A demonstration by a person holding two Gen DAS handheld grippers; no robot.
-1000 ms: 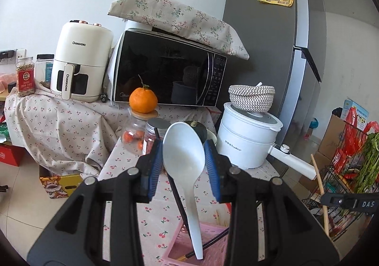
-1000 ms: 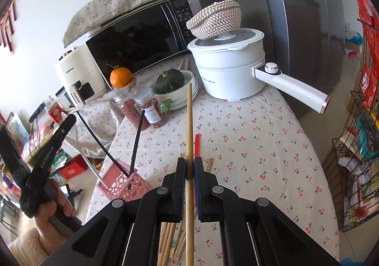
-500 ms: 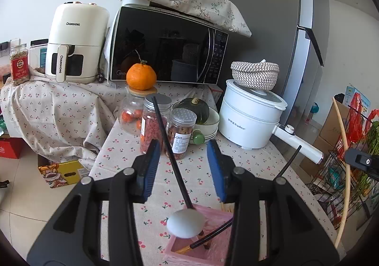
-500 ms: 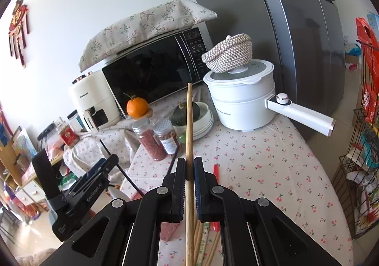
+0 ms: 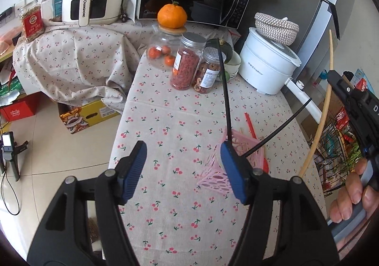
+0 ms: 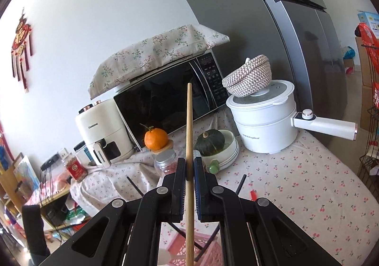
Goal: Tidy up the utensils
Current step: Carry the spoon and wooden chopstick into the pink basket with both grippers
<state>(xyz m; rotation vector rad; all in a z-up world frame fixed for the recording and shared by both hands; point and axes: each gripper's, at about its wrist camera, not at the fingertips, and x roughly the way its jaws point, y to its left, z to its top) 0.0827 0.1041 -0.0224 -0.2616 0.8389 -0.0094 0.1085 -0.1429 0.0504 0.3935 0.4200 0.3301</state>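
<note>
The left gripper (image 5: 181,168) hung over the surface (image 5: 180,206), jaws opening, empty. The right gripper (image 6: 188,171) clamped a chopstick (image 6: 189,128) above the pink basket (image 5: 246,147); 2 jars (image 5: 187,62) stood behind.

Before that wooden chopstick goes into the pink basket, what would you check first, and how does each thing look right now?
1. Right gripper has a firm hold on the wooden chopstick: ok, fingers shut on it.
2. Left gripper is empty: ok, jaws opening, nothing between them.
3. Pink basket stands upright: cannot tell, it looks tilted.
4. Room in the basket: ok, only two black chopsticks stick out.
5. Left gripper is clear of the basket: not ok, one finger overlaps it.
</note>
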